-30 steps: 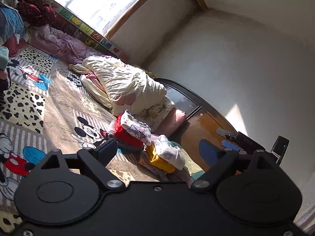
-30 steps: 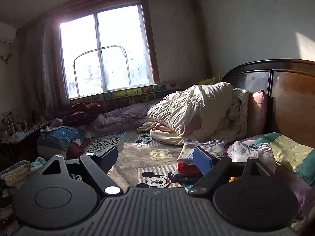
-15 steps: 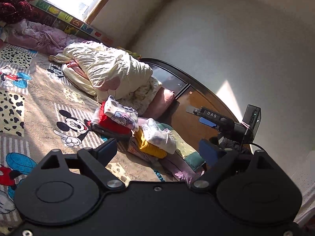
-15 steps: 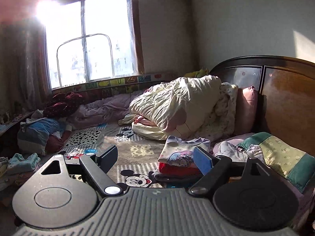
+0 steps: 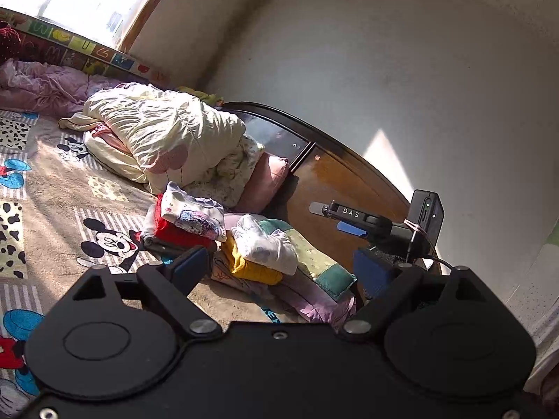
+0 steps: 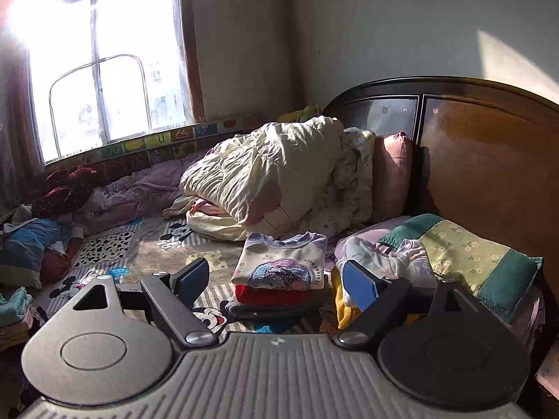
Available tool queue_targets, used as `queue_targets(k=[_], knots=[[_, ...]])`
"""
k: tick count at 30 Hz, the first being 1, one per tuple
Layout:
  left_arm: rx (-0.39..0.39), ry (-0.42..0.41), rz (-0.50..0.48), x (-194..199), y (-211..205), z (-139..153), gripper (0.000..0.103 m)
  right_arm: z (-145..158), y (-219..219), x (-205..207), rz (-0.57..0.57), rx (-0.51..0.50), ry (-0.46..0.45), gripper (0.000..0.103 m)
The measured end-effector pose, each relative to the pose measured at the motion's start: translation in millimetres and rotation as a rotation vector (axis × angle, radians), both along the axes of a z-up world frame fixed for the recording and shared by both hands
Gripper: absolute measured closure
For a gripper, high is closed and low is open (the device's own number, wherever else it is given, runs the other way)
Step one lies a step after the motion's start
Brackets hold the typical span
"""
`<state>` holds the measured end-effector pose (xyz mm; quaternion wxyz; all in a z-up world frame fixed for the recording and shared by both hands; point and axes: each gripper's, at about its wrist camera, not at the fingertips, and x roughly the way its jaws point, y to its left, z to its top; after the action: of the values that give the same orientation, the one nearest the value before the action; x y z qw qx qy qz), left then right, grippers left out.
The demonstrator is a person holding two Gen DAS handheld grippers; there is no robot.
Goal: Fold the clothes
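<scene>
Two piles of folded clothes lie on the bed near the headboard. One has a white top with a purple print (image 6: 283, 265) (image 5: 195, 213) over red and grey garments. The other is a white garment (image 6: 384, 262) (image 5: 262, 241) on a yellow one. My right gripper (image 6: 277, 282) hovers just in front of both piles, open and empty. My left gripper (image 5: 281, 270) is also open with nothing between its fingers, higher up and looking down on the piles. In the left wrist view the right gripper (image 5: 332, 218) shows at the right, before the headboard.
A bunched cream quilt (image 6: 265, 174), a pink pillow (image 6: 391, 174) and a green patchwork pillow (image 6: 471, 255) lie against the wooden headboard (image 6: 489, 146). Loose clothes (image 6: 35, 241) sit at the bed's far left under the window. The cartoon-mouse bedspread (image 5: 63, 188) shows between.
Both views have swung toward the headboard and drawn closer to the folded piles. The right gripper has come into the left wrist view. Both grippers stayed open.
</scene>
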<state>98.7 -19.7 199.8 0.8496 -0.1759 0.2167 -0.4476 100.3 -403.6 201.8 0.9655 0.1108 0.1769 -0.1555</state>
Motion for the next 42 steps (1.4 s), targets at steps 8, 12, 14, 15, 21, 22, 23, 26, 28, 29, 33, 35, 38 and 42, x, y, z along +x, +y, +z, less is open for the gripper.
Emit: queue_targets(k=[8, 12, 14, 15, 21, 22, 23, 26, 28, 29, 33, 35, 38, 42], knots=[[-0.014, 0.086, 0.104, -9, 50, -42, 0.012, -15, 32, -4, 0.086, -0.032, 0.016, 0.020], [0.008, 0.038, 0.179, -24, 73, -55, 0.012, -27, 50, -13, 0.161, -0.057, 0.040, 0.020], [-0.036, 0.060, 0.206, -23, 88, -59, 0.012, -30, 55, -23, 0.202, -0.044, 0.029, 0.020], [-0.057, 0.072, 0.209, -22, 93, -62, 0.012, -32, 59, -27, 0.222, -0.038, 0.028, 0.020], [-0.045, -0.046, 0.270, -52, 93, -85, 0.012, -49, 101, -64, 0.342, -0.058, -0.061, 0.020], [-0.037, -0.070, 0.298, -59, 91, -91, 0.012, -54, 112, -73, 0.363, -0.069, -0.083, 0.020], [-0.025, -0.082, 0.326, -65, 89, -97, 0.012, -60, 123, -80, 0.382, -0.072, -0.090, 0.020], [0.042, -0.061, 0.430, -77, 80, -119, 0.012, -83, 151, -92, 0.408, -0.056, -0.067, 0.020], [0.123, -0.048, 0.496, -82, 68, -134, 0.011, -104, 167, -92, 0.406, -0.047, -0.014, 0.020], [0.156, -0.046, 0.521, -84, 64, -143, 0.011, -117, 173, -88, 0.399, -0.044, 0.019, 0.020], [0.289, -0.015, 0.564, -86, 49, -176, 0.011, -169, 188, -78, 0.376, -0.010, 0.157, 0.020], [0.356, 0.004, 0.580, -85, 43, -192, 0.011, -192, 193, -79, 0.371, 0.010, 0.211, 0.021], [0.393, 0.064, 0.591, -79, 38, -211, 0.006, -214, 196, -82, 0.363, 0.041, 0.261, 0.021], [0.442, 0.104, 0.604, -74, 29, -225, 0.000, -232, 199, -84, 0.363, 0.062, 0.295, 0.021]])
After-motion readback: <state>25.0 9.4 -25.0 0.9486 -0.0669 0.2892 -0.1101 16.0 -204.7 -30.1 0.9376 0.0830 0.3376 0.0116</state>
